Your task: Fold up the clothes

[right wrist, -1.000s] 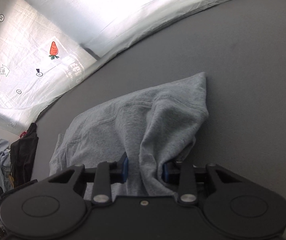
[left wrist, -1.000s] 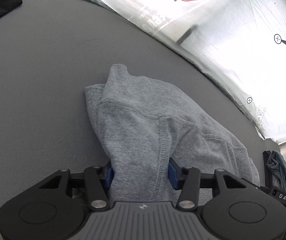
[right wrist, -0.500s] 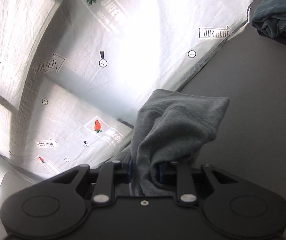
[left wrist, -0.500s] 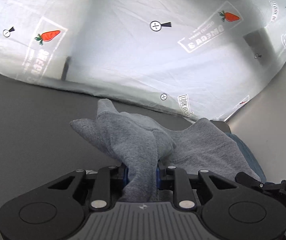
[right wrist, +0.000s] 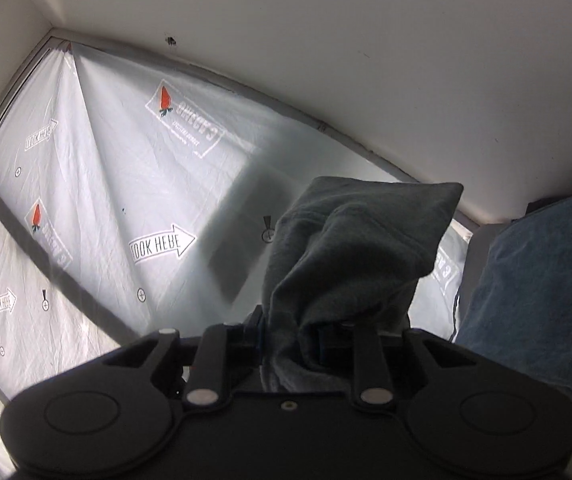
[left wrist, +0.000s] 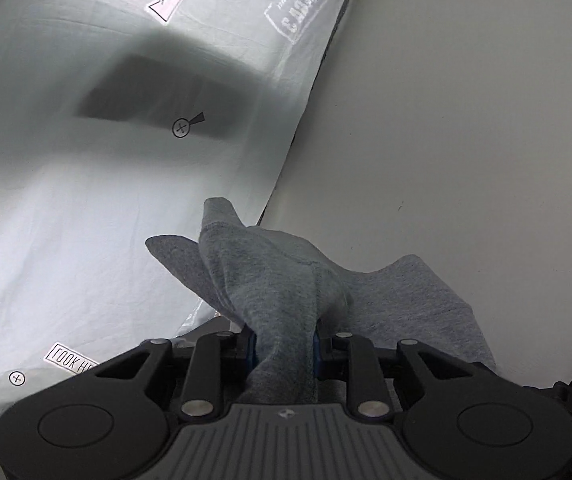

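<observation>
A grey sweatshirt-fabric garment (left wrist: 270,280) is held up in the air by both grippers. My left gripper (left wrist: 282,346) is shut on a bunched edge of it; the rest hangs off to the right (left wrist: 417,300). My right gripper (right wrist: 291,338) is shut on another bunched corner of the same garment (right wrist: 349,252), which stands up in front of the camera. The fingertips of both grippers are mostly hidden by the cloth.
A translucent printed plastic sheet (left wrist: 86,200) covers the window behind; it also shows in the right wrist view (right wrist: 126,220). A white wall (left wrist: 465,120) is to the right. A blue denim garment (right wrist: 537,300) lies at the right.
Both grippers closed on the grey garment and lifted it off the grey table. The views have tilted up from the table to the window sheet and wall.
</observation>
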`<control>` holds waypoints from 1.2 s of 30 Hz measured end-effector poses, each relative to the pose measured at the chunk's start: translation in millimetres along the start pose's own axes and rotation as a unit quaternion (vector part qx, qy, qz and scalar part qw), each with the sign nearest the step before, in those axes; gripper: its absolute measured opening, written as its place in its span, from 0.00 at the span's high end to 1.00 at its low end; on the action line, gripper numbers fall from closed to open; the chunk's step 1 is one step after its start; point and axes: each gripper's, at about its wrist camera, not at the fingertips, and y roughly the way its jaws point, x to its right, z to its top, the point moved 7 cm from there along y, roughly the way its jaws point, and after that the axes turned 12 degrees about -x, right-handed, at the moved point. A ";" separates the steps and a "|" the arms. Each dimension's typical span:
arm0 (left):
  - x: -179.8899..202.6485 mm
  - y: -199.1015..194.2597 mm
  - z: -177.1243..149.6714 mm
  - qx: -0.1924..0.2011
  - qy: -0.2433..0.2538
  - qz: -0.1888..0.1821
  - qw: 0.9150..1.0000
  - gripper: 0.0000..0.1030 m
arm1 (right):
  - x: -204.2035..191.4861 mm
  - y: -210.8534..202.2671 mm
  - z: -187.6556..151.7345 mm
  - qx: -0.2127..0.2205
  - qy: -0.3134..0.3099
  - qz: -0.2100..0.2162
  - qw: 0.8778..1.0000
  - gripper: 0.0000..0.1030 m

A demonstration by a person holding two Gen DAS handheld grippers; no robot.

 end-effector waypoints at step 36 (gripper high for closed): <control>-31.6 -126.6 -155.9 0.007 0.005 0.222 0.975 0.02 | -10.5 26.1 -106.2 -0.110 -0.364 -0.300 0.875 0.01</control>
